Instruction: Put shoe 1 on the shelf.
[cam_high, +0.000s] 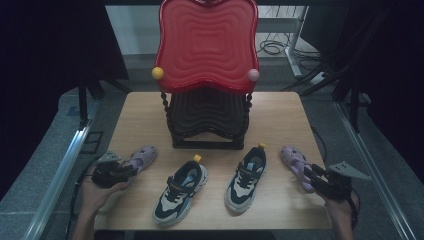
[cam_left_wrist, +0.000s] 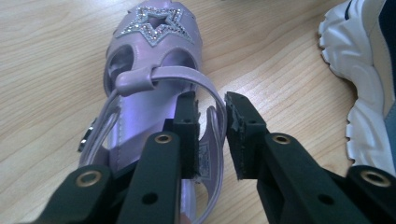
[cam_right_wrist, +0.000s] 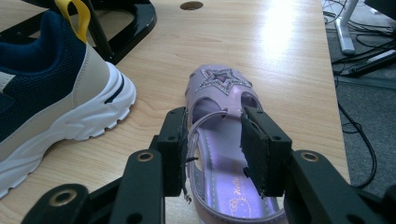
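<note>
Left claw (cam_left_wrist: 212, 135): jaws narrow, astride the right-hand side strap of the left purple sandal (cam_left_wrist: 154, 93), strap in the gap; firm contact not clear. Sandal lies at 8 o'clock on the counter (cam_high: 280, 120). Right claw (cam_right_wrist: 212, 149): jaws straddle the heel end of the right purple sandal (cam_right_wrist: 219, 88) at 4 o'clock, pads at its sides, grip cannot be told. 2 sneakers (cam_high: 182, 190) lie between, at 6 o'clock. Red rack (cam_high: 207, 45) stands at 12 o'clock.

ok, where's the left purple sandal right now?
High view: the left purple sandal lies at the table's front left, left of the two sneakers, with the left gripper at its heel strap.
</note>
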